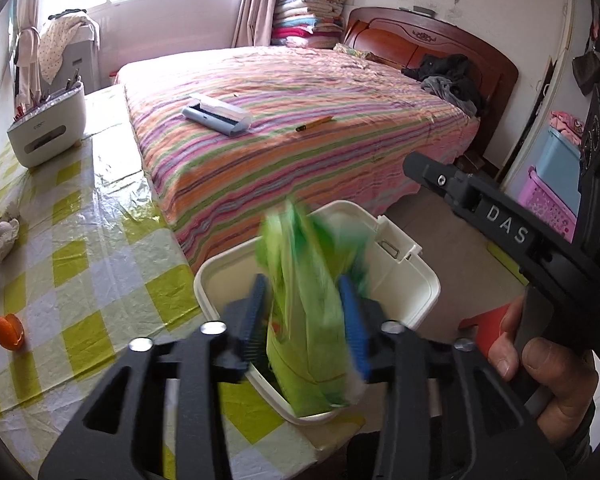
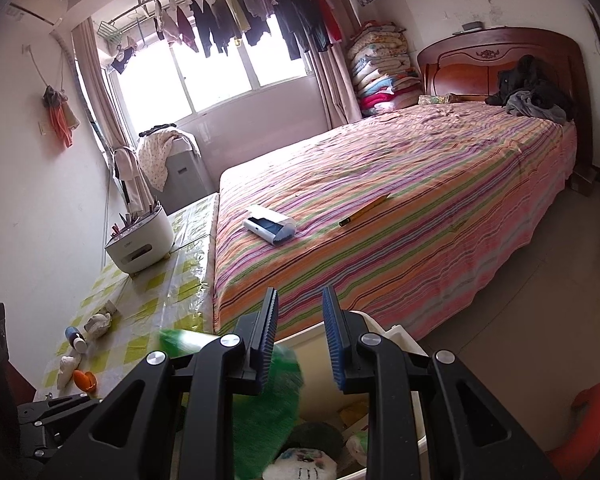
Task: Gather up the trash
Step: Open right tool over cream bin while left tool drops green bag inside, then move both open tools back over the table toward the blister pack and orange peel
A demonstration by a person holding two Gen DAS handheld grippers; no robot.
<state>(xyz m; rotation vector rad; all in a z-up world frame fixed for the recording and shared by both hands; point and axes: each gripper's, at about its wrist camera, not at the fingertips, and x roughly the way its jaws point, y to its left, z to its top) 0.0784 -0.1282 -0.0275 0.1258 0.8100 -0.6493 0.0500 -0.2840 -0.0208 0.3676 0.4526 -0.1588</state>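
A green plastic wrapper (image 1: 312, 316), blurred by motion, sits between the pads of my left gripper (image 1: 306, 320), over the open white trash bin (image 1: 416, 280). The pads look slightly apart from it, so the grip is unclear. In the right wrist view the wrapper (image 2: 276, 396) shows as a green blur over the bin (image 2: 320, 372), which holds crumpled trash. My right gripper (image 2: 300, 340) is open and empty above the bin; it shows in the left wrist view (image 1: 500, 220) to the right.
An orange peel (image 1: 8, 332) and crumpled tissue (image 1: 2, 236) lie on the checked tablecloth (image 1: 100, 240). A white utensil holder (image 1: 48, 128) stands farther back. The striped bed (image 1: 300, 140) carries a lint brush (image 1: 216, 116) and a pencil (image 1: 314, 123).
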